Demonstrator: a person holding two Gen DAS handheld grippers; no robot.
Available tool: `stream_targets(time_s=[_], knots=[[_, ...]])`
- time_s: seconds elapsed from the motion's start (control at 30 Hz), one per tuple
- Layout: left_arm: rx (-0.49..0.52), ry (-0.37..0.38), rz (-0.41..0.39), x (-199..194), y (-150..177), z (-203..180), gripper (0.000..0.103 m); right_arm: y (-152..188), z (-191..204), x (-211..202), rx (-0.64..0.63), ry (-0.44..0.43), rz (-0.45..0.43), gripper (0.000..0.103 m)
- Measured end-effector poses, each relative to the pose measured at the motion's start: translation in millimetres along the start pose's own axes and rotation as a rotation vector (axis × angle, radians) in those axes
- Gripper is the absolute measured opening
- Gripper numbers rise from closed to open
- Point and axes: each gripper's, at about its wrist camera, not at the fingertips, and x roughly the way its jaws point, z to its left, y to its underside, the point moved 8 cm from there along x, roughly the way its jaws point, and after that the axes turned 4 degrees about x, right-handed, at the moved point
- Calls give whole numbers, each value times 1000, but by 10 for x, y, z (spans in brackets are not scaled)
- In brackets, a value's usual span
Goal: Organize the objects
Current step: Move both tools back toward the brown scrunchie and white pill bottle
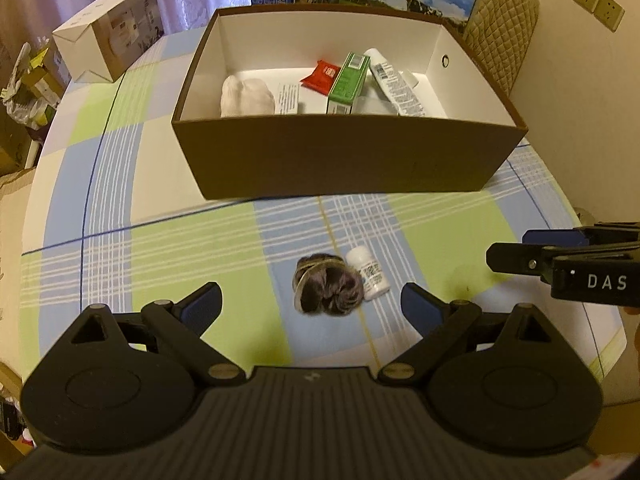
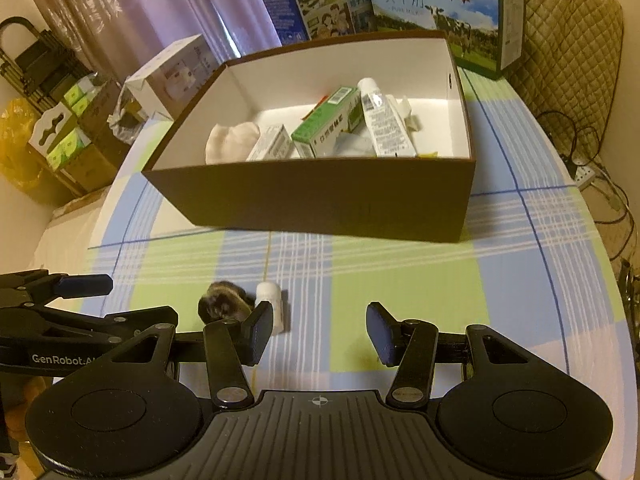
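Checked worktop (image 1: 200, 248), brown box (image 1: 344, 156) at 12 o'clock already part filled. Your left tongs (image 1: 312, 306) and right tongs (image 2: 320, 332) were both open, empty. Dark scrunchie (image 1: 328, 290) touched the white bottle (image 1: 368, 274); grab one next, probably.
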Motion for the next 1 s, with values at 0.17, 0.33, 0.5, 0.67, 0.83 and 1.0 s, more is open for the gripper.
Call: stream_targets(time_s=[0.17,0.33,0.5,0.67,0.83,1.0], knots=[[0,-2,14,2,71,-3,94,84,10,46,9,-8,15,49],[-6,0,30,44,127,8,94,148,26,105,41,-22,31,49],[-10,7,50,118,182,18,94,205,31,158,40,-16,38,49],[-13,15,64,199,248,29,94,295,-19,253,59,-18,78,49],[-12,19,69,262,287,42,94,370,-95,314,88,-15,104,49],[3,24,58,328,308,54,94,401,-182,347,148,-17,105,55]])
